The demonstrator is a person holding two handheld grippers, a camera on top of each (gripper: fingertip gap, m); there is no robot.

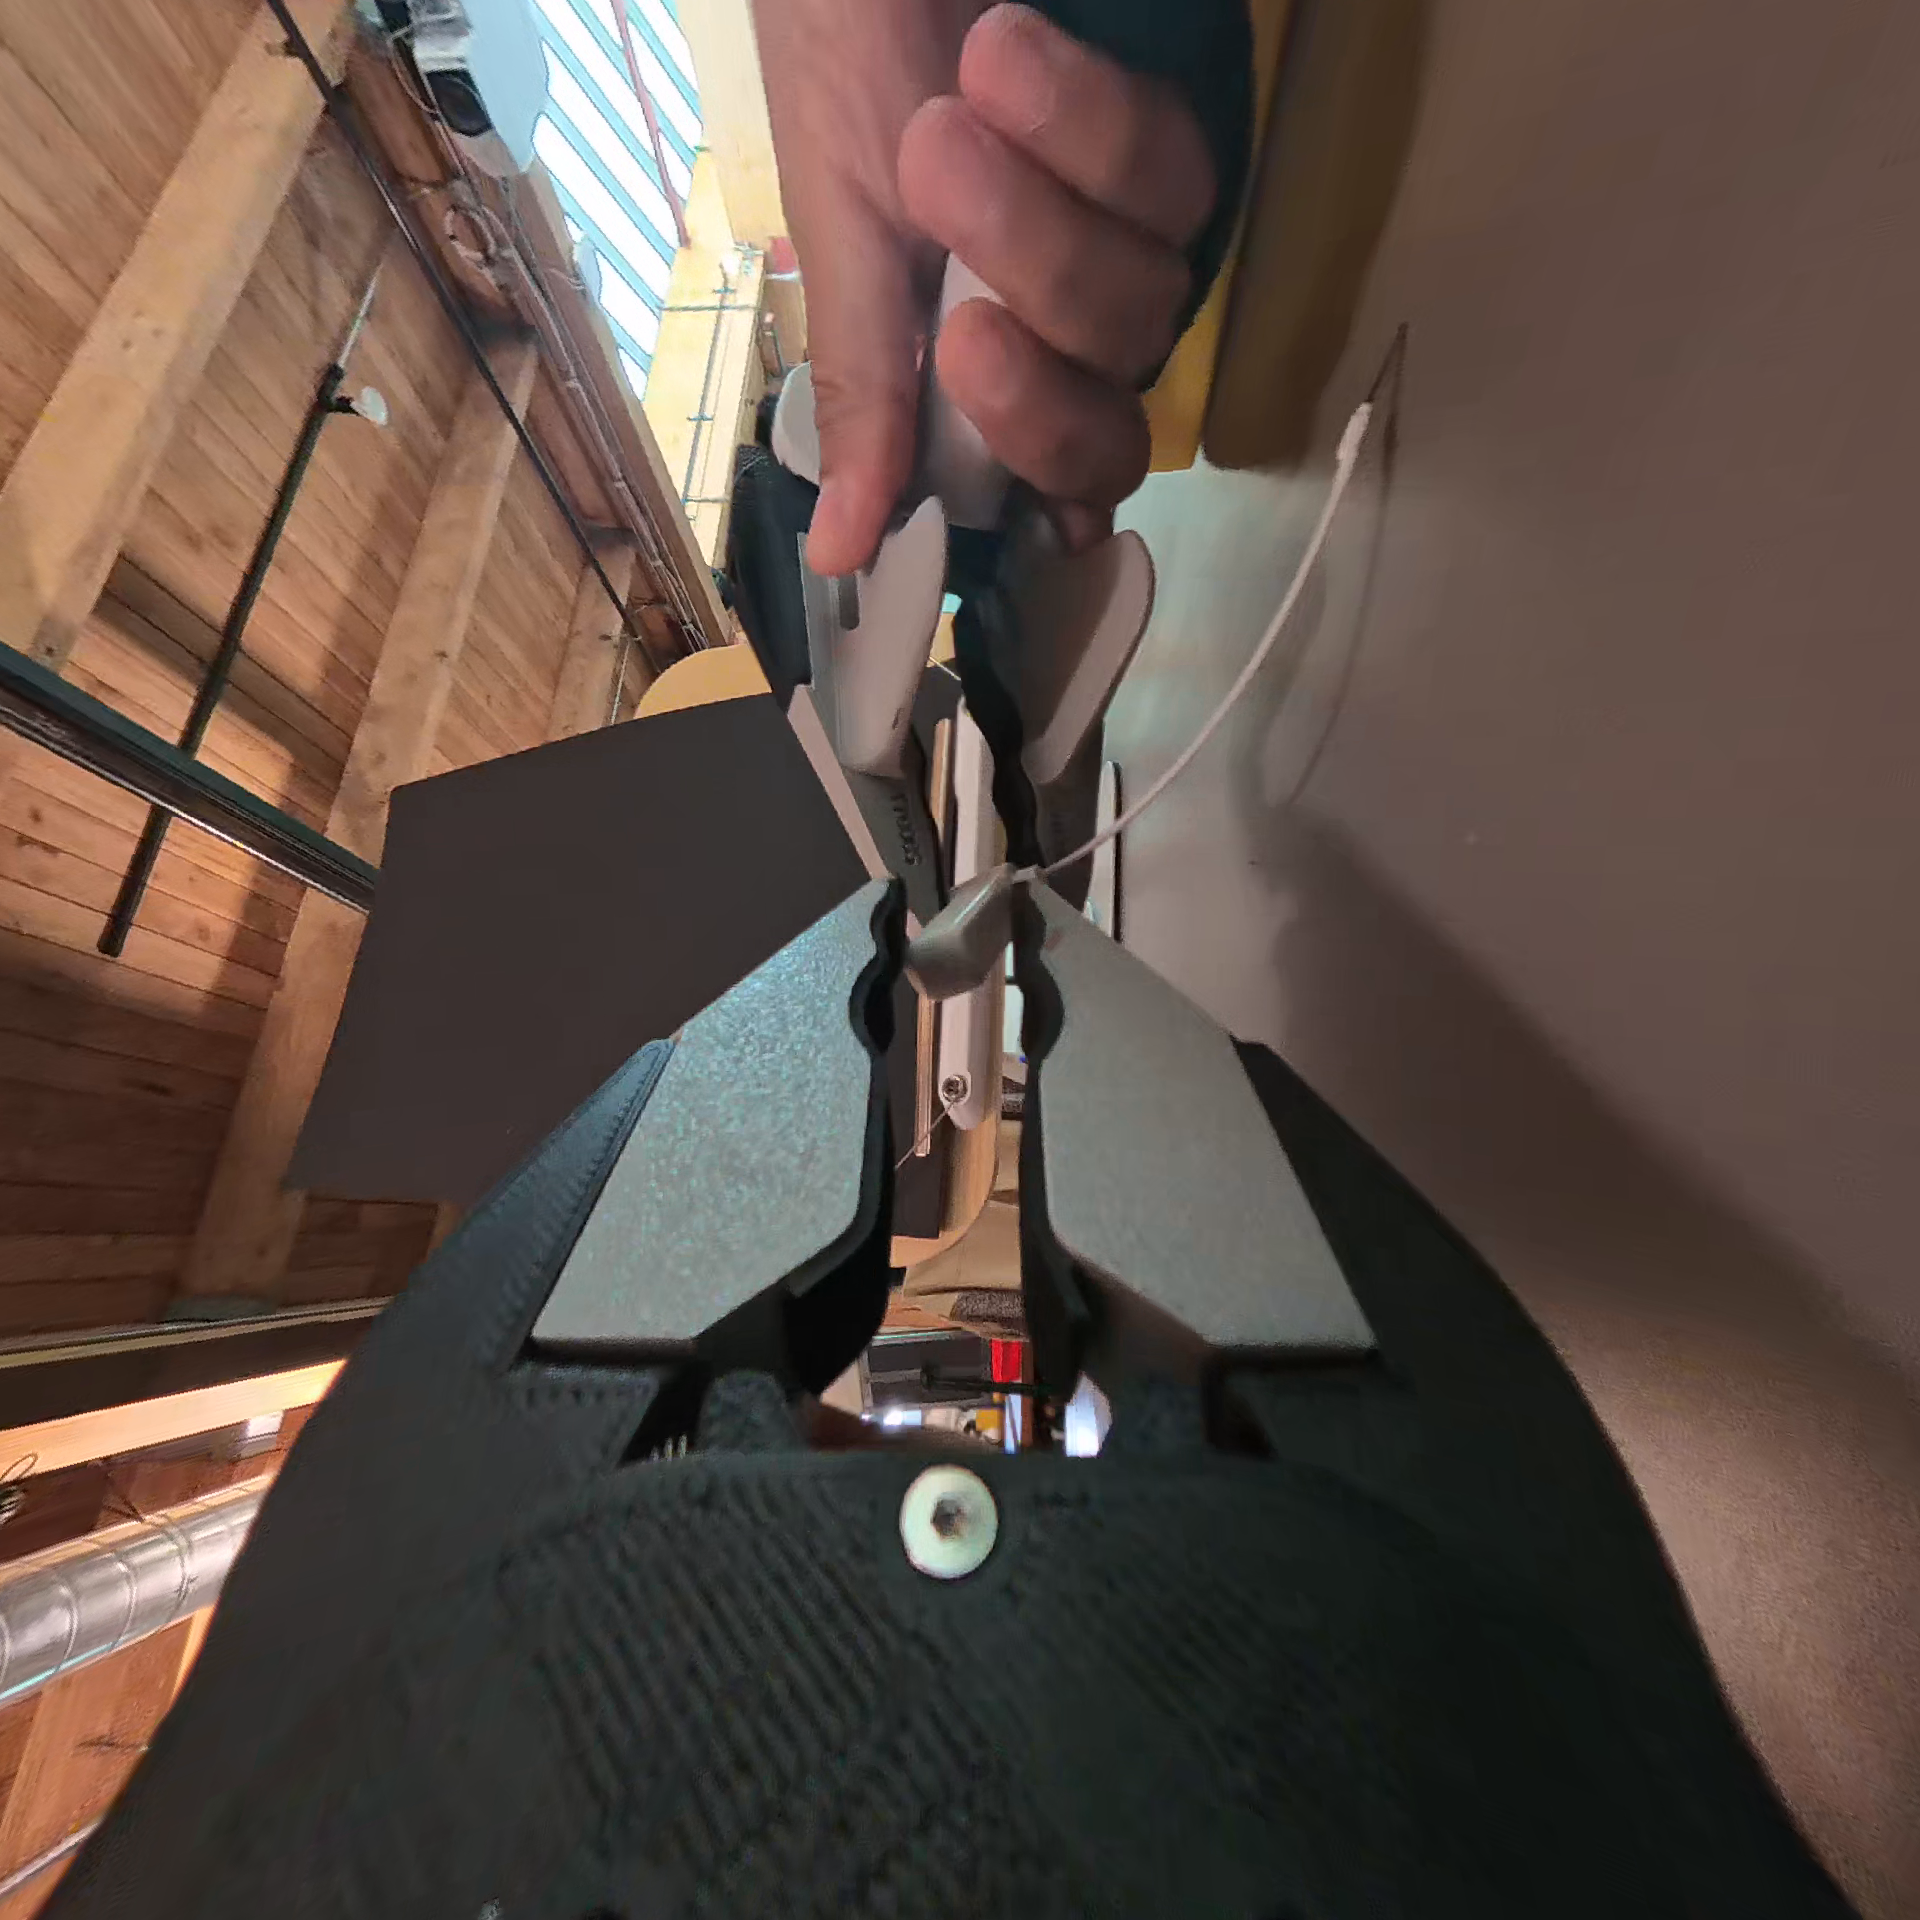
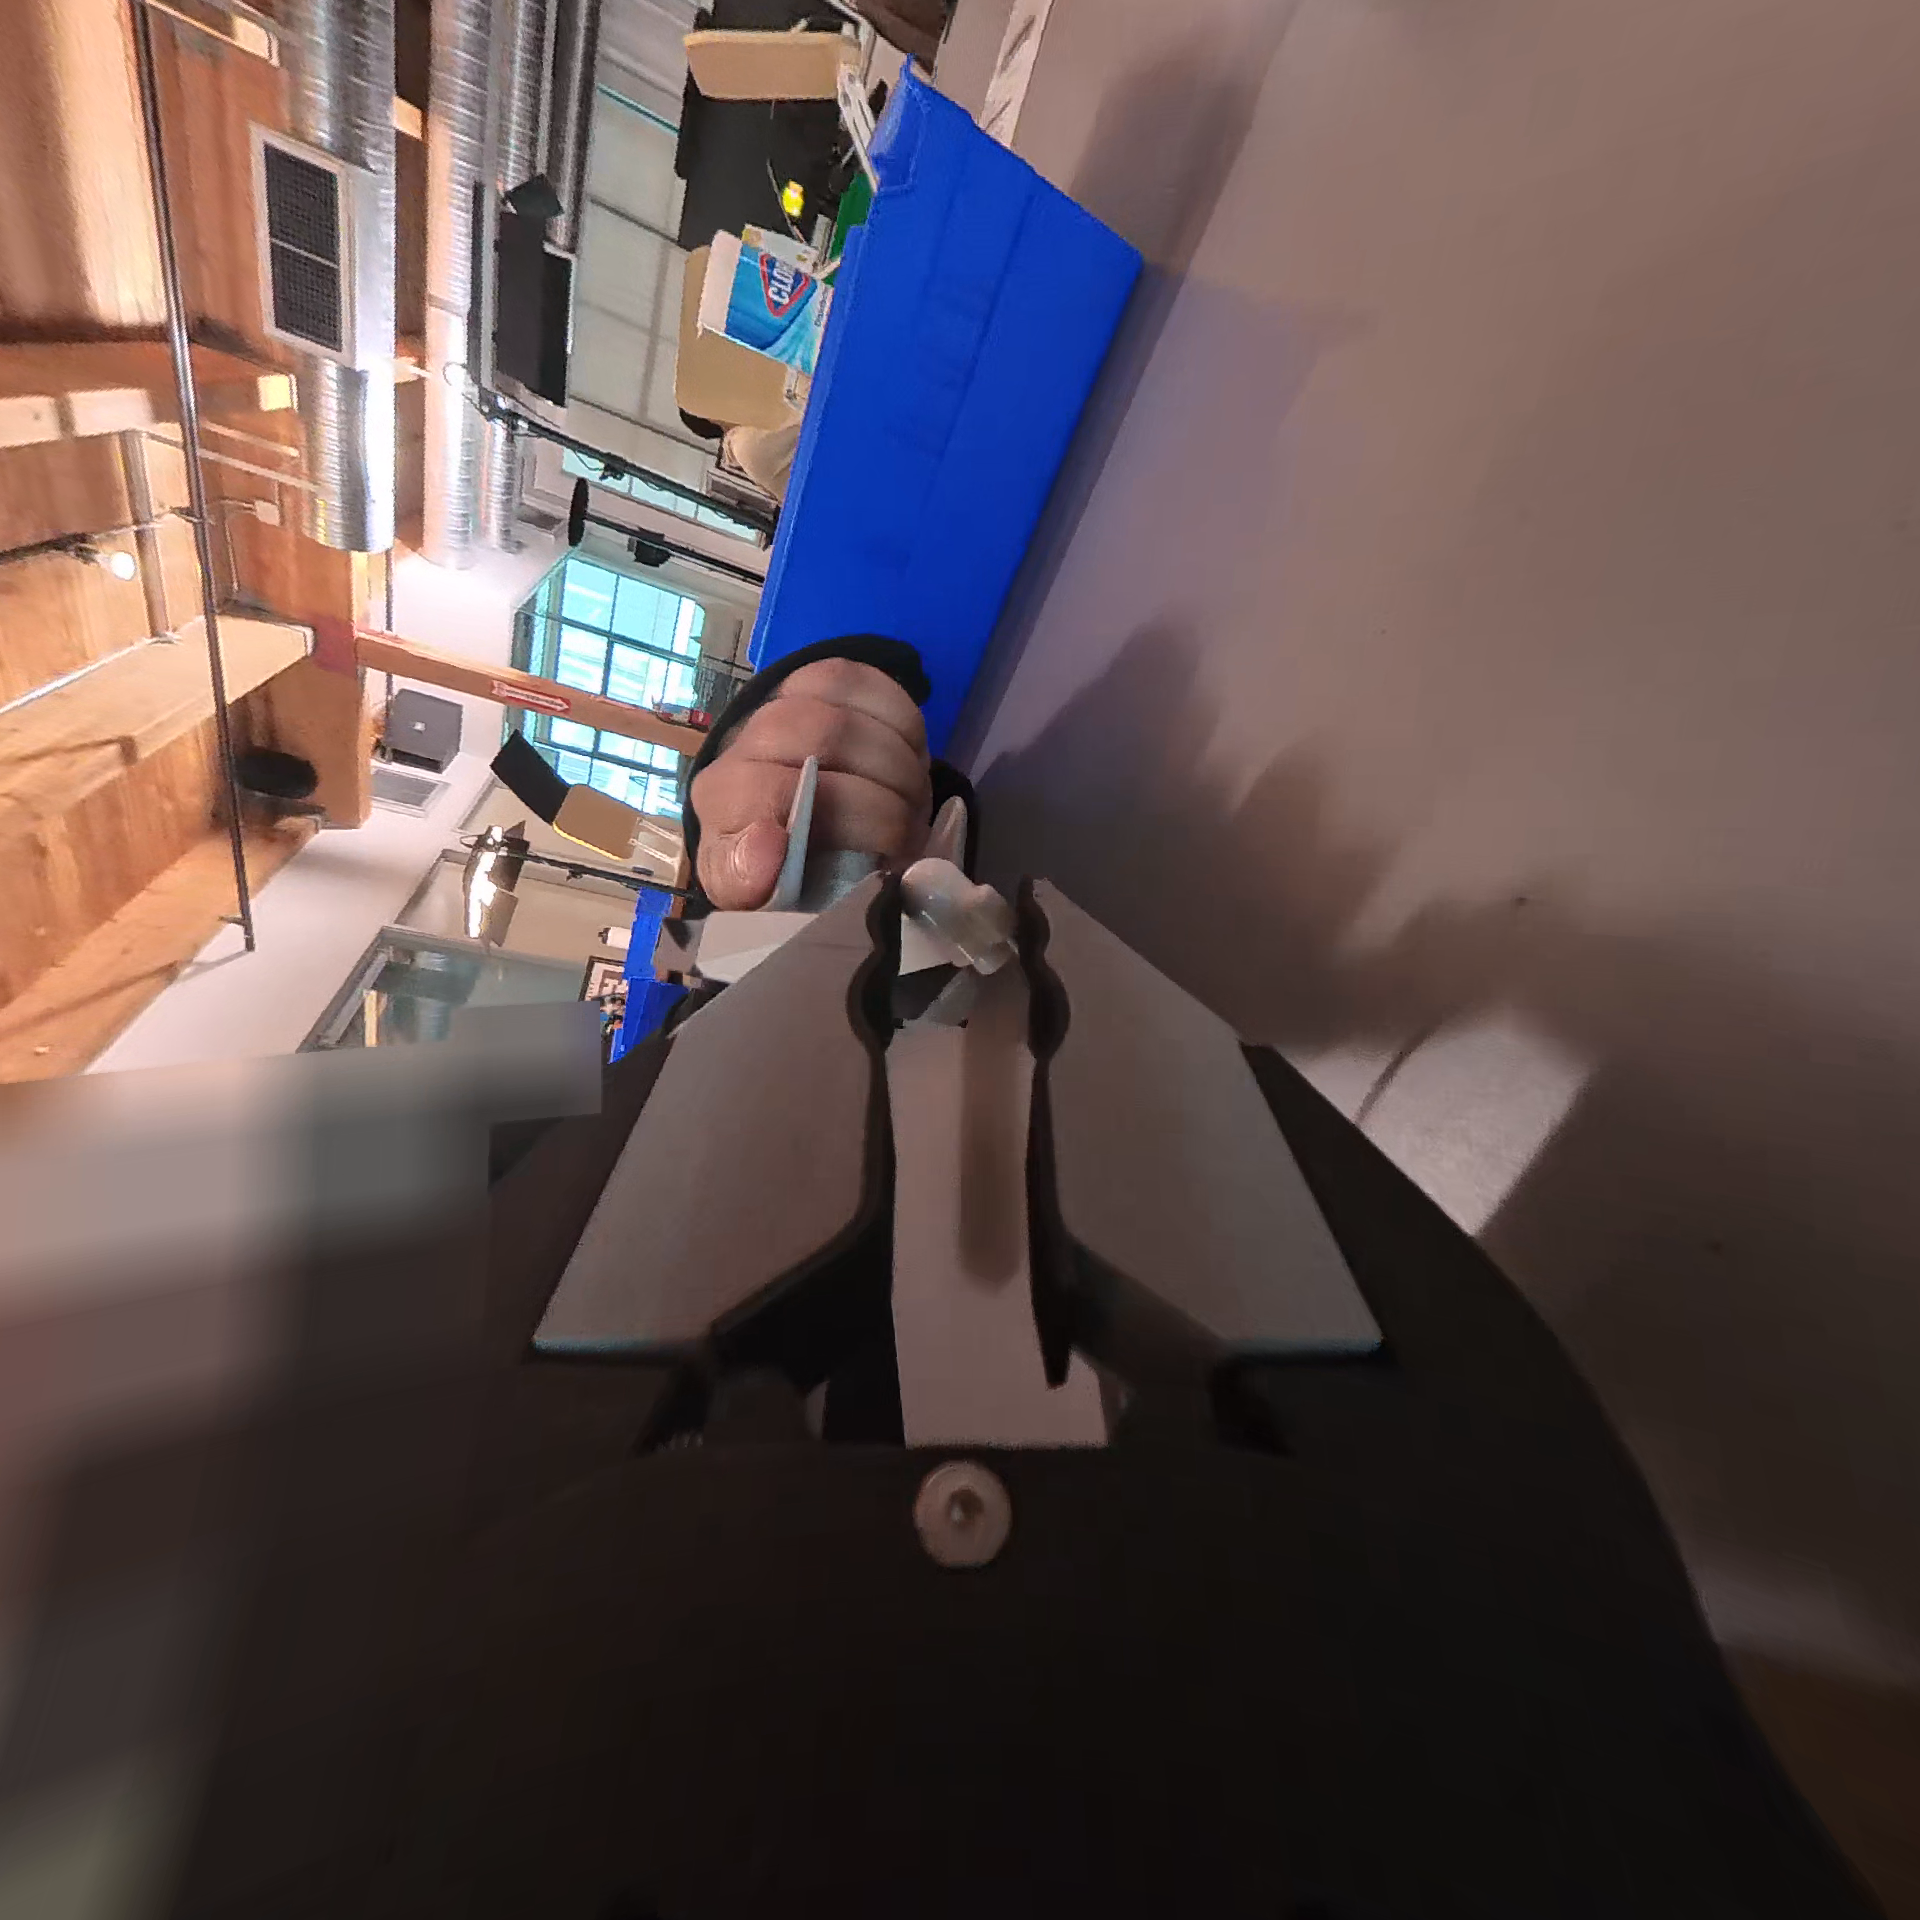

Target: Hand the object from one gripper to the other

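Facing wrist cameras, rolled sideways, close

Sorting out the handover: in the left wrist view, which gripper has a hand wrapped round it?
The right gripper, reaching in from above under the hand; the left gripper shows only its dark fingers at the bottom.

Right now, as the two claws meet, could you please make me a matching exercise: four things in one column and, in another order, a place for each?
Things:
1. grey plug
2. white cable
3. blue bin
4. hand

Places:
A. stands on the pale table
B. between the tips of the left claw
C. wrapped round the handle of the right claw
D. trails away from the plug towards the table

Pairs: 1-B, 2-D, 3-A, 4-C
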